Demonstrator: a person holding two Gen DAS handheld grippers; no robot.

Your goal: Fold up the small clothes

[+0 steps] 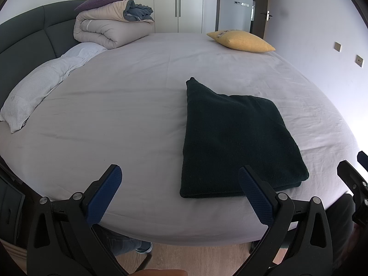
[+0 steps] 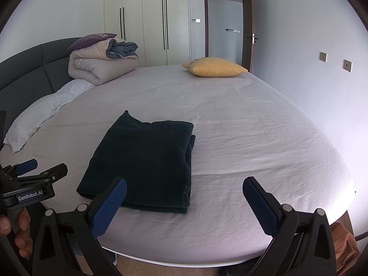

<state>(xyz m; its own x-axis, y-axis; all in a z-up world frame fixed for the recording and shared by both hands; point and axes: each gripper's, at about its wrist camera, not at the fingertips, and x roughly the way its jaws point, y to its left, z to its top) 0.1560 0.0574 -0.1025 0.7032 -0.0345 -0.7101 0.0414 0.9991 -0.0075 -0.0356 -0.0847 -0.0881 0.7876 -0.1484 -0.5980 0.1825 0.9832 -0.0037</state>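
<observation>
Dark garment (image 1: 239, 142): near-black, nubby knit or terry texture, folded into a thick flat rectangle of several layers. Lies on the lilac bed sheet (image 1: 128, 119) near the front edge of the mattress, just ahead of both claws. One pointed corner sticks out at the far left end, past the otherwise squared outline.

Left gripper (image 1: 179, 179): jaws spread wide, nothing between the blue pads. Garment ahead and to the right; right pad overlaps its near edge in the picture, contact not determinable.

Right gripper (image 2: 184, 191): jaws likewise spread wide, empty. Garment ahead and to the left; left pad overlaps its near edge, contact not determinable.

Particular to the right wrist view: stacked layer edges along the garment's right side (image 2: 191, 161); the other claw at far left, handle held in a hand (image 2: 18, 232). Particular to the left wrist view: smooth top face only, layers visible just at the near right corner; part of the other claw at the right margin.

Orientation: long axis runs from the claws away toward the far side of the bed, protruding corner at the far end.

Surroundings, farther out: yellow cushion (image 1: 241, 41) far ahead right; rolled duvet (image 1: 110, 27) and white pillow (image 1: 34, 94) far ahead left, against the dark headboard (image 1: 25, 34).
</observation>
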